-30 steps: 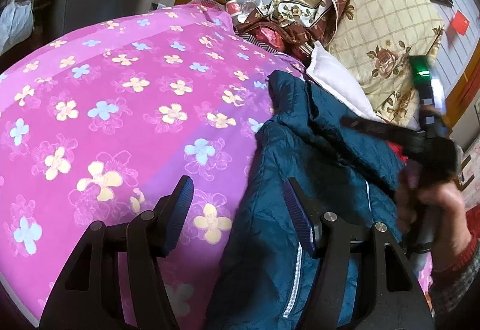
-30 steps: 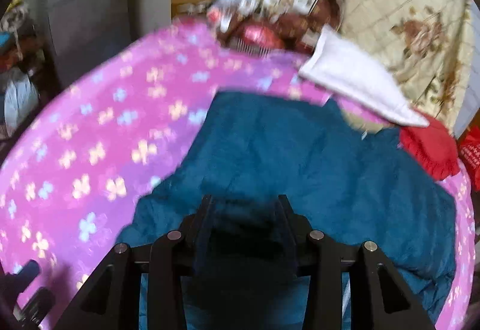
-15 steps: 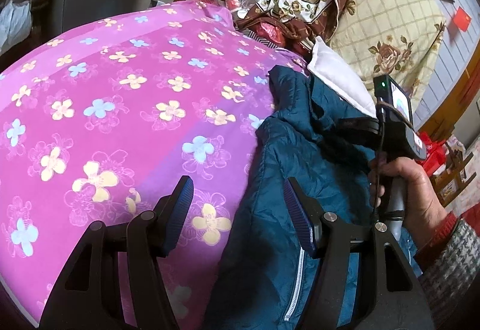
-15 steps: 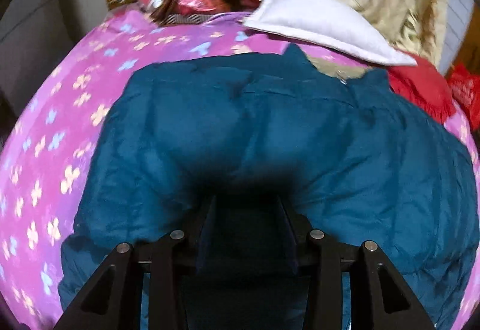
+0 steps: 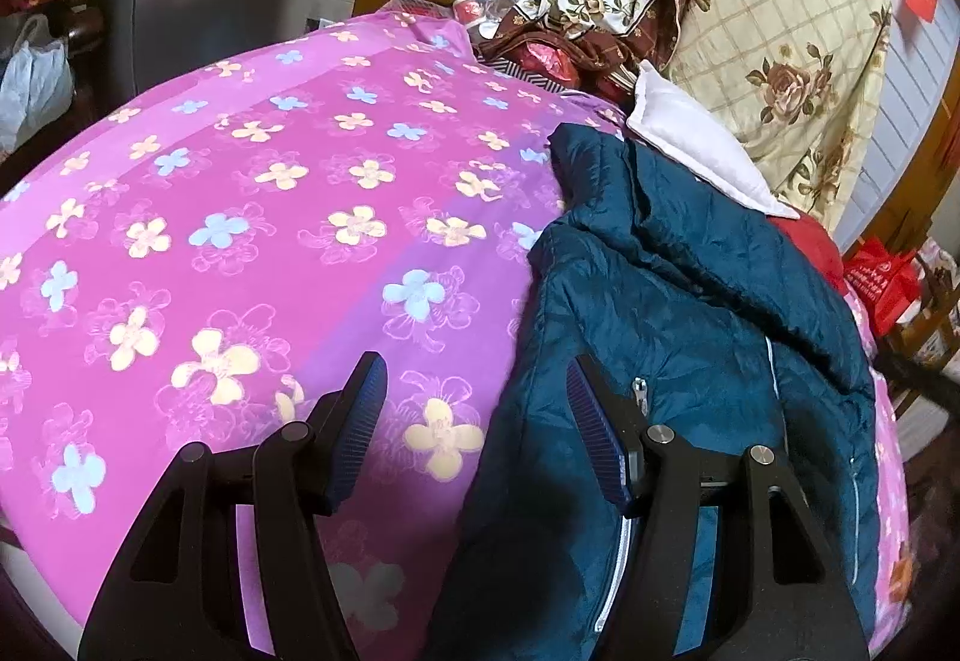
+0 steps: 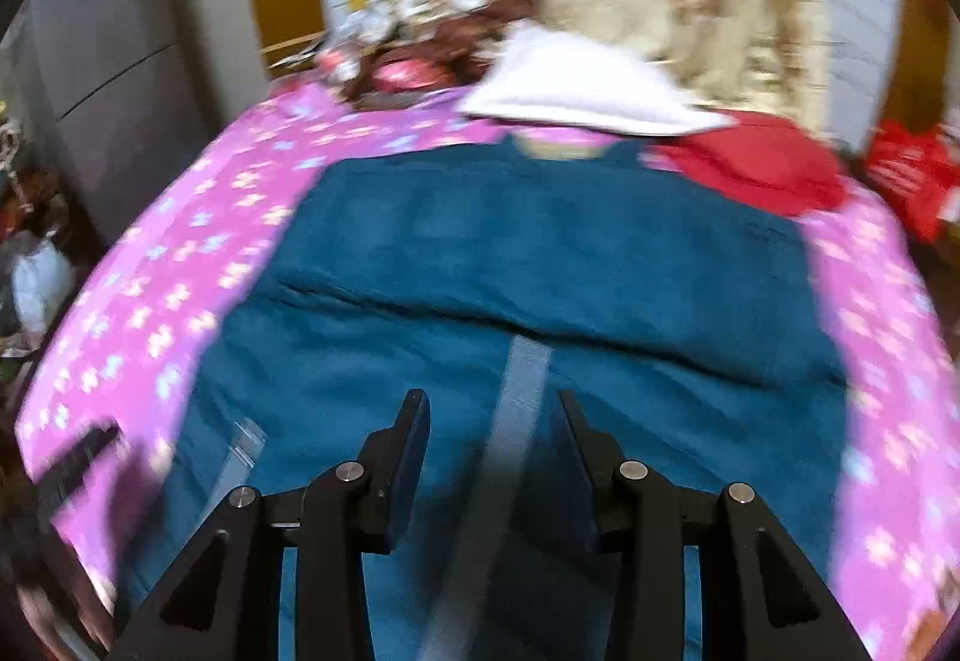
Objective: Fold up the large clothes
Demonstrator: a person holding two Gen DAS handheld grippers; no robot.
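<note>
A dark teal quilted jacket (image 5: 690, 313) with pale zip lines covers the 4 o'clock part of the left wrist view, on a magenta bed cover (image 5: 240, 217) printed with cream and light blue flowers. At 2 o'clock a cream quilt (image 5: 780, 30) shows a tan grid and brown roses, with a white pillow (image 5: 690, 144) below it. The right wrist view has a red cloth (image 6: 756, 169) at 2 o'clock. Both tools are black, the left tool (image 5: 474, 433) with blue ribbed pads.

both grippers (image 5: 474, 427) (image 6: 492, 451) have black angular frames, ribbed blue pads and silver screw heads.
</note>
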